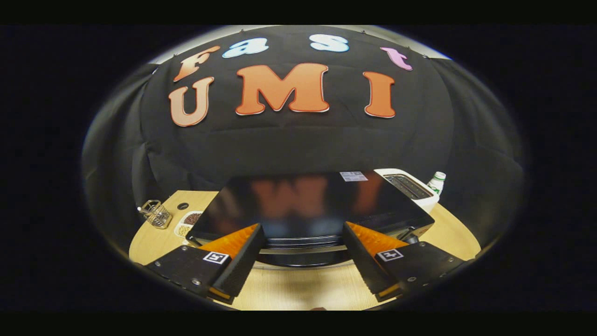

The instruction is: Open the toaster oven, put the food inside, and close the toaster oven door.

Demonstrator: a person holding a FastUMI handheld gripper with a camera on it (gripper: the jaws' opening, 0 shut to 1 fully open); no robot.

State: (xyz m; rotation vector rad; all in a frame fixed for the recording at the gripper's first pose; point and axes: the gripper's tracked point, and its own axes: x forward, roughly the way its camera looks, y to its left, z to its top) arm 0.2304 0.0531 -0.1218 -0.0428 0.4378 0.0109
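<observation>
The gripper [302,245] has its fingers spread wide, clamping nothing. Just ahead, between their tips, sits the black toaster oven [308,210] on the wooden table [298,289] (door apparently closed, though it is hard to see). Beyond it stand a white toaster [410,186] and a bottle [436,182].

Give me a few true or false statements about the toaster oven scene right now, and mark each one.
1. The gripper is open, its fingers spread apart. True.
2. The toaster oven sits just ahead of the fingers. True.
3. The fingers are clamped on a slice of bread. False: nothing is between them.
4. A white toaster stands beyond the oven. True.
5. The bottle lies between the fingers. False: it stands by the white toaster.
</observation>
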